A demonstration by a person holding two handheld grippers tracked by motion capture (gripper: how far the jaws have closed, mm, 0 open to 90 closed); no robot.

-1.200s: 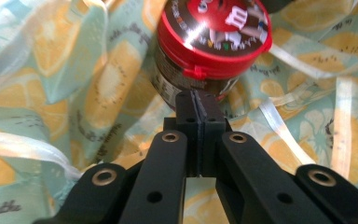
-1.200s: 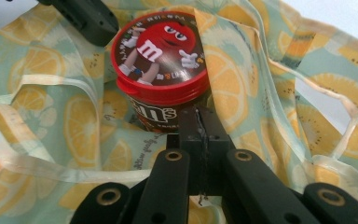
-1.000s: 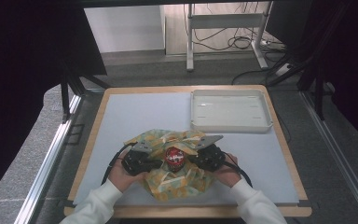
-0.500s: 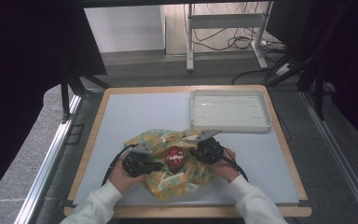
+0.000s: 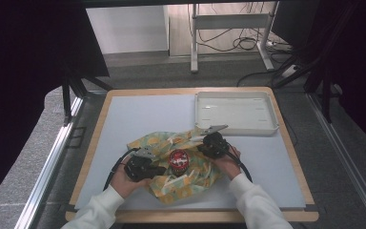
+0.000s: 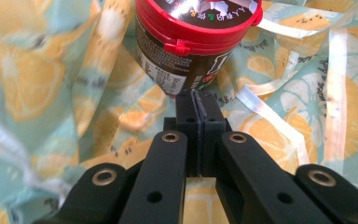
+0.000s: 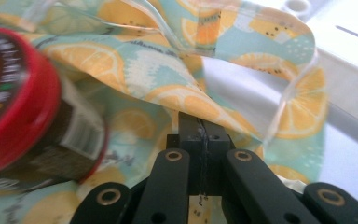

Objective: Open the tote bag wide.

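A cloth printed with orange slices [image 5: 186, 180] lies crumpled at the near middle of the table. A dark jar with a red lid [image 5: 178, 159] stands on it. My left gripper [image 5: 161, 169] rests on the cloth's left part, jaws shut, tips just short of the jar [image 6: 191, 42]. Whether that gripper [image 6: 196, 100] pinches any cloth [image 6: 307, 93] I cannot tell. My right gripper [image 5: 202, 147] is at the cloth's far right corner, to the right of the jar [image 7: 23, 102]. Its jaws [image 7: 198, 123] are shut where a raised fold of cloth [image 7: 135, 60] meets the tips.
A white empty tray [image 5: 236, 130] stands at the back right of the grey mat [image 5: 143, 117], close behind the right gripper, and shows as the tray [image 7: 349, 60] past the cloth edge. A wooden rim frames the table.
My right gripper has moved away from the person, toward the tray, and the cloth's far right corner has gone with it. The left gripper and the jar have stayed put.
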